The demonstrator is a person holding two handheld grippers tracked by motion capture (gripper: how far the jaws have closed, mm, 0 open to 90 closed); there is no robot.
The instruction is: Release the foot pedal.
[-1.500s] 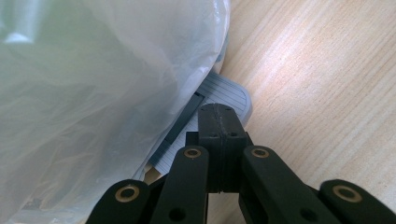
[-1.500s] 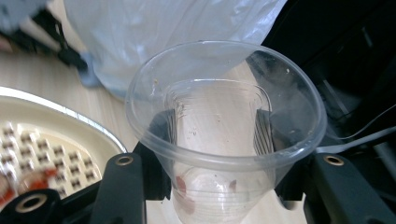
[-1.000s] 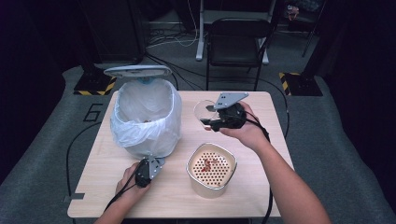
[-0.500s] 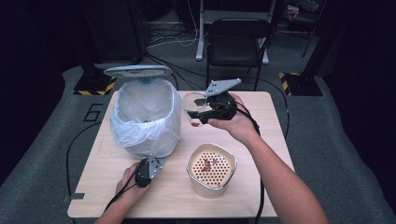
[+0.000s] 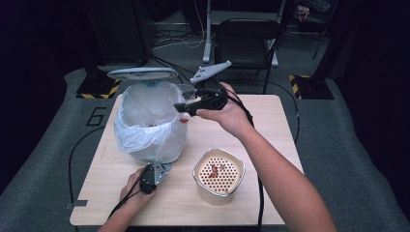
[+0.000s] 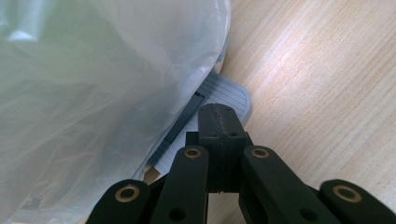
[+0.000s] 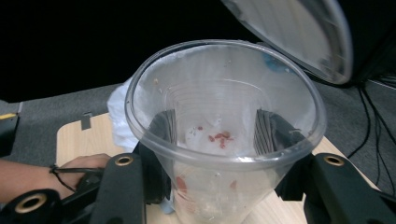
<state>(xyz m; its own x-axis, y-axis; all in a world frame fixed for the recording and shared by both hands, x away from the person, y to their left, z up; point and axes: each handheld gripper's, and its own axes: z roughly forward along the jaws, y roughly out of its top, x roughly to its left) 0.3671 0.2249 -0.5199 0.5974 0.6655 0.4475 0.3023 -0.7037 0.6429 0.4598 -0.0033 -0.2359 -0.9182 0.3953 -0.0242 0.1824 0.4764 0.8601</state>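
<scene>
Right tool [image 7: 215, 135] around clear cup [image 7: 224, 93]

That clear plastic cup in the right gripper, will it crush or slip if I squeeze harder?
The clear plastic cup looks thin-walled, so it would probably buckle under more squeeze. The right gripper clamps its smooth, tapered sides, so it might slide. Only a few red bits inside: likely very light.

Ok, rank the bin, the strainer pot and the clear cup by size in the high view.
1. Bin, with its white bag, clearly largest.
2. Strainer pot.
3. Clear cup, smallest as seen, though the right gripper hides part of it.
</scene>
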